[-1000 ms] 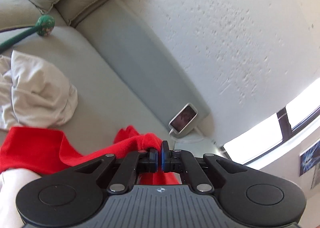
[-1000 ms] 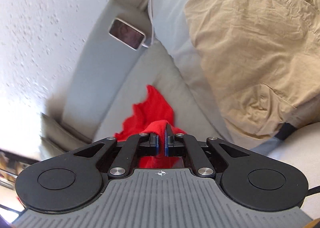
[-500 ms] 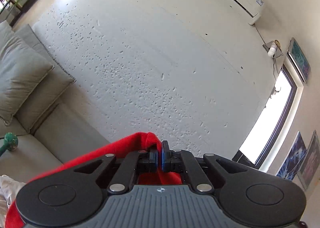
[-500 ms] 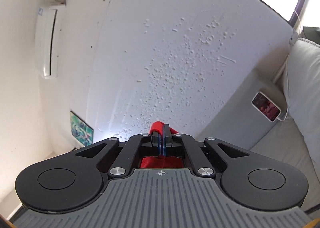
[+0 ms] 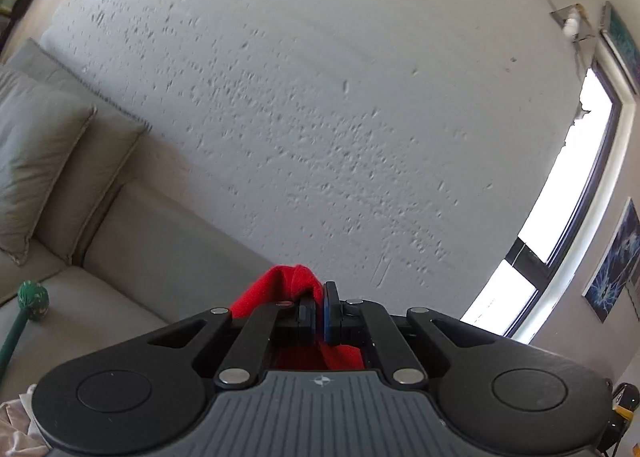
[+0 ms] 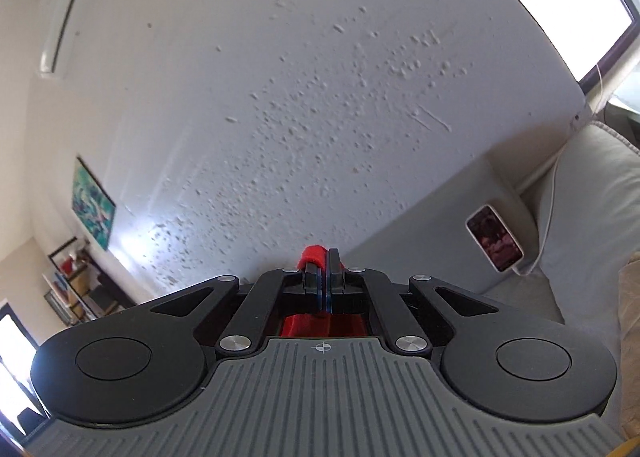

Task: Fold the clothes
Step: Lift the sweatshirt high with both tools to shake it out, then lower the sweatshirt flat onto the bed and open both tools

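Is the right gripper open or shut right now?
Shut: the right gripper pinches the red garment, whose fabric pokes out past its closed jaws.

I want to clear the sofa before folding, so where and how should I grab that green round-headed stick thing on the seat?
Take the green stick by its thin shaft just below the round head, coming down from above. It lies flat on the sofa seat, and the ball would slip between flat pads. Both grippers are busy now, shut on the red garment.

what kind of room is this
Most likely a home living room: a grey sofa with a loose cushion against a white wall, framed art, and a phone charging on the sofa's armrest.
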Motion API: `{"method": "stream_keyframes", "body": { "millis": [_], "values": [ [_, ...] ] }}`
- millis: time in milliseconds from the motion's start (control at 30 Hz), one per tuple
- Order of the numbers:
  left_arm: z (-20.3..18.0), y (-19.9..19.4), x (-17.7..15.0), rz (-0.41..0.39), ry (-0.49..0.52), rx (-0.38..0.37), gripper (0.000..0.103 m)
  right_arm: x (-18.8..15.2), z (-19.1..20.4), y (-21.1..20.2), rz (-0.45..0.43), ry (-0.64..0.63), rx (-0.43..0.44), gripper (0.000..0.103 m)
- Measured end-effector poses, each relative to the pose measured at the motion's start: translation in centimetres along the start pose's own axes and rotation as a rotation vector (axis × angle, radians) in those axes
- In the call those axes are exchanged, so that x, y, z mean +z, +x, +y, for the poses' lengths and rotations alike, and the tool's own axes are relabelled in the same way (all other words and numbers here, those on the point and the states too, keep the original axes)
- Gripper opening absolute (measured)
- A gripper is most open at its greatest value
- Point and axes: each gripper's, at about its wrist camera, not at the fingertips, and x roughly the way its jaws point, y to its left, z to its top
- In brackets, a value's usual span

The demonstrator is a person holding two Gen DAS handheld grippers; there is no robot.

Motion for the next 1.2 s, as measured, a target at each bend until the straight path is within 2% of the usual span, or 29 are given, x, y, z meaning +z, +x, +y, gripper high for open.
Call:
{"method": "stream_keyframes", "body": {
  "millis": [33, 100, 200, 233, 300, 367, 433, 567, 700, 800, 900, 1000, 1067, 1133, 1200],
  "values": [
    [0.2, 2.1, 1.1, 0.020, -0.038, 0.006, 0.001, 0.2, -0.5, 1.9, 0.010, 0.016, -0.026, 0.002],
    [0.6, 4.2, 2.8, -0.012, -0.059, -0.006, 0.001, 1.4, -0.6, 4.5, -0.017, 0.027, -0.038, 0.002],
    [-1.8, 3.3, 5.7, -0.166, 0.018, -0.115, 0.001, 4.2, 1.7, 5.1, -0.140, -0.043, 0.026, 0.002],
    [-2.6, 2.8, 6.0, -0.184, 0.040, -0.142, 0.001, 4.7, 2.7, 4.2, -0.183, -0.075, 0.053, 0.002],
    [-3.3, 2.3, 5.4, -0.179, 0.076, -0.138, 0.001, 4.7, 3.4, 2.7, -0.204, -0.119, 0.043, 0.001],
    [-2.5, 2.7, 3.3, -0.134, 0.084, -0.112, 0.001, 3.9, 3.1, 1.5, -0.199, -0.143, 0.018, 0.001],
    [-0.7, 3.6, 0.0, -0.074, 0.076, -0.072, 0.001, 2.0, 0.9, 0.9, -0.157, -0.132, -0.023, 0.001],
    [3.4, 4.4, -9.4, 0.062, 0.091, 0.047, 0.001, -4.7, -6.4, 1.1, -0.053, -0.072, -0.154, 0.001],
    [8.0, 4.3, -18.8, 0.239, 0.000, 0.167, 0.001, -12.2, -14.0, 0.5, 0.068, -0.018, -0.326, 0.001],
    [10.9, 3.9, -23.6, 0.349, -0.064, 0.264, 0.001, -16.3, -18.8, -0.2, 0.186, 0.039, -0.416, 0.001],
    [11.9, 3.2, -26.0, 0.404, -0.059, 0.334, 0.001, -18.7, -21.6, -1.3, 0.258, 0.025, -0.490, 0.001],
    [11.5, 2.9, -26.9, 0.430, -0.003, 0.393, 0.001, -19.4, -22.4, -2.3, 0.293, -0.018, -0.541, 0.001],
    [11.1, 3.0, -27.6, 0.482, 0.049, 0.459, 0.003, -19.4, -22.8, -2.3, 0.337, -0.046, -0.568, 0.001],
    [10.6, 2.9, -28.3, 0.518, 0.095, 0.541, 0.017, -19.5, -22.9, -2.2, 0.371, -0.063, -0.569, 0.003],
    [10.1, 2.2, -28.6, 0.509, 0.124, 0.634, 0.039, -19.6, -22.7, -2.0, 0.399, -0.060, -0.556, 0.006]
  ]
}}
